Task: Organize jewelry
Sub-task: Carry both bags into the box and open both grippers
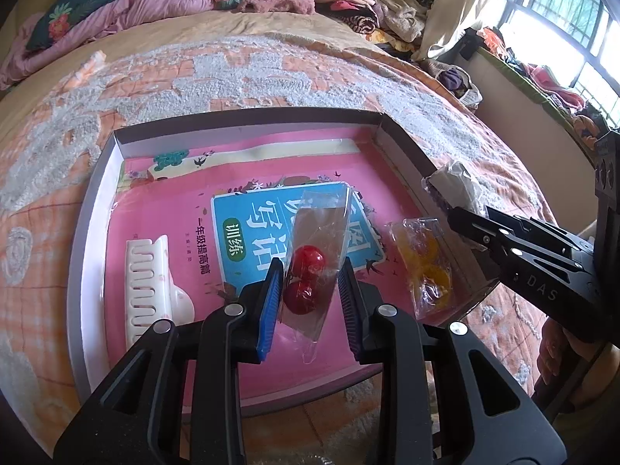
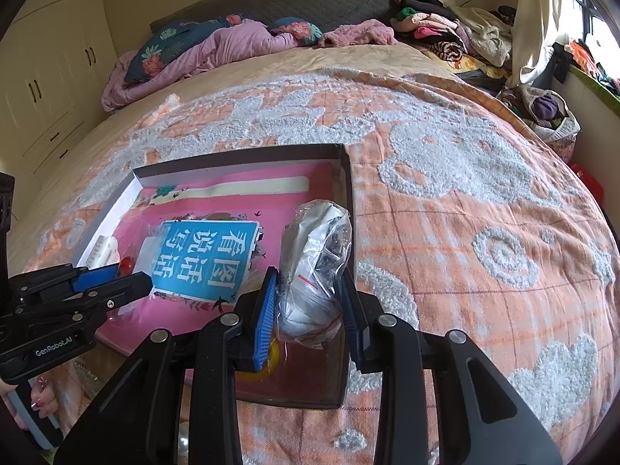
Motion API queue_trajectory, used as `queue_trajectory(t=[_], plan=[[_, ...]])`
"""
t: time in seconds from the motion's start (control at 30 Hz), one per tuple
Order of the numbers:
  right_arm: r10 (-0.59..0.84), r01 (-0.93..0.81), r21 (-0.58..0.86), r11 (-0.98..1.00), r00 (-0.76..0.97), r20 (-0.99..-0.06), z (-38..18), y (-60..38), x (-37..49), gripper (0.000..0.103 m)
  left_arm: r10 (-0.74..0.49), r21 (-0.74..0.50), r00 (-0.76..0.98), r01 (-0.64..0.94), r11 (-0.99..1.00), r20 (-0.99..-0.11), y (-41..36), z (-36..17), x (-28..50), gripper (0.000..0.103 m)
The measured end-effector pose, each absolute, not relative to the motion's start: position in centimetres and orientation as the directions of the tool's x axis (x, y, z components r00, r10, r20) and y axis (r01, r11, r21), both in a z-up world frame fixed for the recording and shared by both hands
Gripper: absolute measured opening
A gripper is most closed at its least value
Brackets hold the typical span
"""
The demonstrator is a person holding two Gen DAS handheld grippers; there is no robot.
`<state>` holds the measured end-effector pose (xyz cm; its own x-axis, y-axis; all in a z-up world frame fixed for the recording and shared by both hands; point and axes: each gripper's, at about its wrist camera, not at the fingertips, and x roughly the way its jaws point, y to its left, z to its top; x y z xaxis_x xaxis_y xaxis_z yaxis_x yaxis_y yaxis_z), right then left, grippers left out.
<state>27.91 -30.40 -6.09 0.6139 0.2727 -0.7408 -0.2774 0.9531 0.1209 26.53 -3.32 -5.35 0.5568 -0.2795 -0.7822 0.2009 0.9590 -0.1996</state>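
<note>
A shallow box (image 1: 93,209) with a pink book cover inside lies on the bed. My left gripper (image 1: 310,290) stands with its jaws on either side of a clear bag with red beads (image 1: 308,271), and small gaps show on both sides. A bag with yellow pieces (image 1: 426,263) lies at the box's right side. My right gripper (image 2: 310,306) is shut on a crumpled clear bag with white and dark contents (image 2: 317,267), held over the box's right edge (image 2: 348,193). That bag also shows in the left wrist view (image 1: 453,186).
A white hair comb clip (image 1: 147,283) lies in the box at the left. The box sits on an orange and white textured bedspread (image 2: 465,213). Pillows and piled clothes (image 2: 438,35) lie at the head of the bed.
</note>
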Motion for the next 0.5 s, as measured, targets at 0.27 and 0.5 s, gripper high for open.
queue_trajectory(t=[0.27,0.5], plan=[[0.279,-0.271,0.135,0.953,0.615,-0.737,-5.9,-30.5,27.6,0.039,-0.279,-0.2,0.558,0.199,0.959,-0.782,-3.3,-5.4,26.6,0.021],[0.288,-0.269,0.141,0.953,0.656,-0.697,-3.7,-31.0,26.3,0.062,-0.274,-0.197,0.564,0.194,0.961,-0.779,-3.1,-5.3,26.7,0.037]])
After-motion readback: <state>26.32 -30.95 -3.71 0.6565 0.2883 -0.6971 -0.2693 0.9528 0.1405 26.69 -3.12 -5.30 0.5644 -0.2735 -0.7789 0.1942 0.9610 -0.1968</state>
